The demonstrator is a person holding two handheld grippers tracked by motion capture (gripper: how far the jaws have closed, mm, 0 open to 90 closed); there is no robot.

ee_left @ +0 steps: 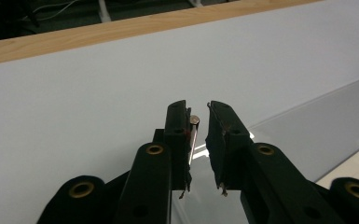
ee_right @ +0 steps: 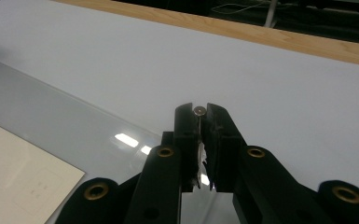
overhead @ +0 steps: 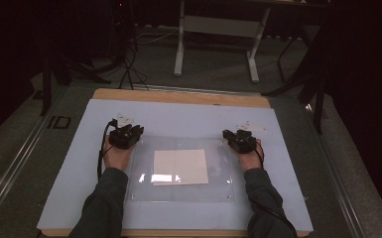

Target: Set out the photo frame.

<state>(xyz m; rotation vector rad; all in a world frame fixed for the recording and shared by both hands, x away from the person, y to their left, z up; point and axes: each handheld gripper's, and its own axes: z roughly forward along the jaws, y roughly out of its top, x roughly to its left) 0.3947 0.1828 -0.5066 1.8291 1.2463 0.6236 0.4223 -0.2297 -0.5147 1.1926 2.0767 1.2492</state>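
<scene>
Fingers of right gripper (ee_right: 200, 112) clamp corner post (ee_right: 199, 110) of clear plate (overhead: 178, 168); left gripper (ee_left: 198, 114) fingers narrow, seemingly touching post (ee_left: 194, 120) one-sided; paper (overhead: 180, 166) beneath.

Bare white mat (overhead: 178, 116) along the upper middle of the high view gives me free passage. The clear plate (overhead: 144, 186) with its paper sheet (overhead: 180, 166) fills the centre. Both hands flank it at mid-left and mid-right, blocking the plate's upper corners.
</scene>
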